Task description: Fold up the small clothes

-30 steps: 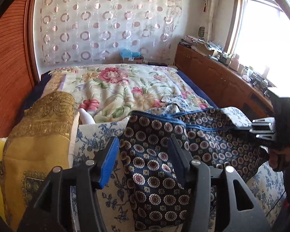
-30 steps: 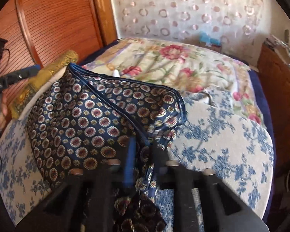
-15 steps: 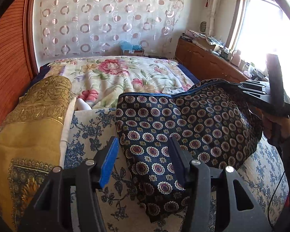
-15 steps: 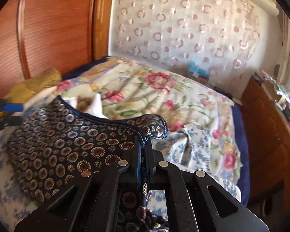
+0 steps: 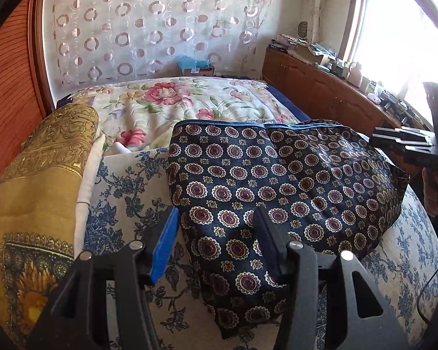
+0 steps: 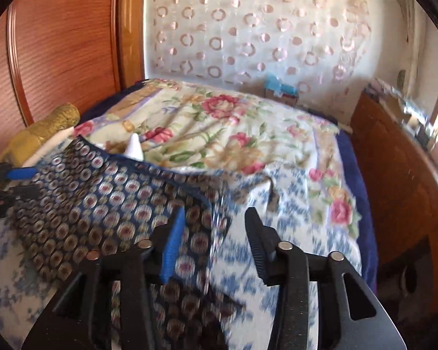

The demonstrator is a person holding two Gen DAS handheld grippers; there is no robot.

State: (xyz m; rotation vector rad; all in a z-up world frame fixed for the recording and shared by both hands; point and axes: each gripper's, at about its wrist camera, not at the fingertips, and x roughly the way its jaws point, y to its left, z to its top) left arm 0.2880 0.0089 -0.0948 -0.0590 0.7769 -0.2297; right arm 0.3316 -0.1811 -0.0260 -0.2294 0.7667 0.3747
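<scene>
A dark navy garment with round medallion print (image 5: 277, 186) lies folded over on the blue-floral covered board (image 5: 125, 180). It also shows in the right wrist view (image 6: 108, 204), blurred. My left gripper (image 5: 216, 221) is open, its jaws wide apart above the garment's near left part, holding nothing. My right gripper (image 6: 213, 218) is open and empty above the garment's right edge; in the left wrist view it shows at the far right (image 5: 403, 143), beside the garment's upper right corner.
A gold patterned cloth (image 5: 41, 180) over white fabric lies at the left of the board. Behind is a bed with a floral quilt (image 5: 172, 102). A wooden cabinet (image 5: 321, 93) with clutter runs along the right under the window. A wooden panel (image 6: 61, 40) stands left.
The right gripper opened and let go of the garment's corner, and the lifted half has dropped flat onto the lower half. The left gripper stayed open in place.
</scene>
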